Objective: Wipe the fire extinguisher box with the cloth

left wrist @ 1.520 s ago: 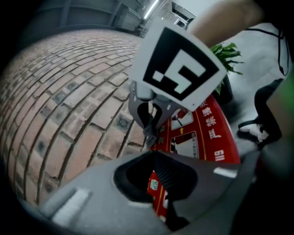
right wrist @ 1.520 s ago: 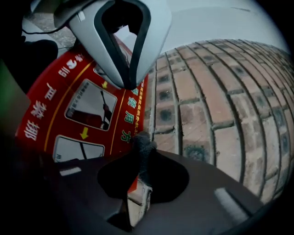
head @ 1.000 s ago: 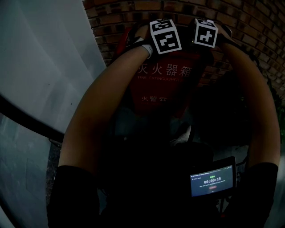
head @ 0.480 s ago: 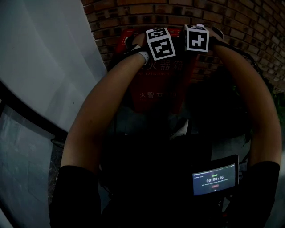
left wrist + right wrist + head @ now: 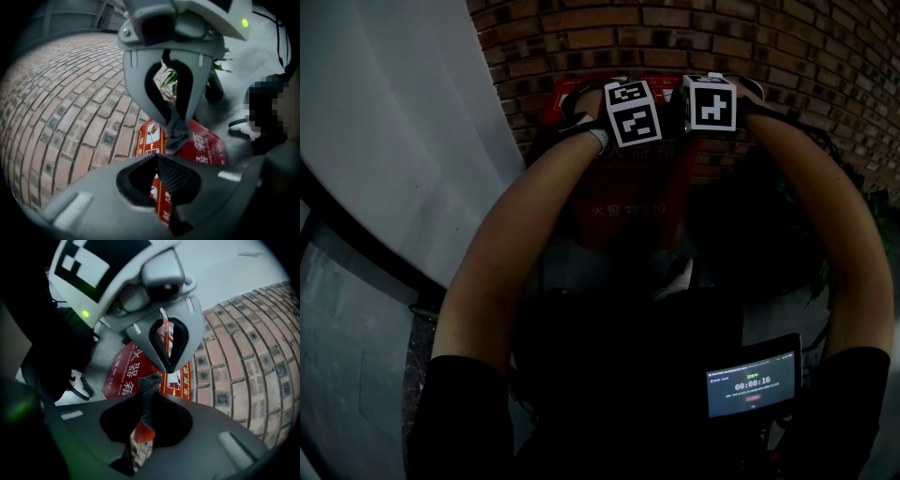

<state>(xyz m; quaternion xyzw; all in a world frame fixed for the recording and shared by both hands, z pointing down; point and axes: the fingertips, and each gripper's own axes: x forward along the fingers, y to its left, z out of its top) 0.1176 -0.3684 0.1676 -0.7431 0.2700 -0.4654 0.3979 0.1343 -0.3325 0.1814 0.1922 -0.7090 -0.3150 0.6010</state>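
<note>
My left gripper (image 5: pixel 169 143) is clamped on a grey fold of the cloth (image 5: pixel 177 132). My right gripper (image 5: pixel 157 376) pinches a darker twist of what I take to be the same cloth, so both are closed on it. Just beyond the jaws lies the red box (image 5: pixel 208 147), with its white lettering and picture label showing. It stands against the brick wall (image 5: pixel 741 42). In the head view the left cube (image 5: pixel 634 112) and the right cube (image 5: pixel 710 101) now sit almost touching. They cover the large lettering that showed below them 1 second ago, when they were higher and further apart. I read that as the 2 grippers having drawn the cloth down from the top edge onto the upper front, so the wipe is under way. The lower front, with its smaller line of lettering, looks still to do. That view is dark, so I cannot say whether the cloth is actually pressing on the panel.
</note>
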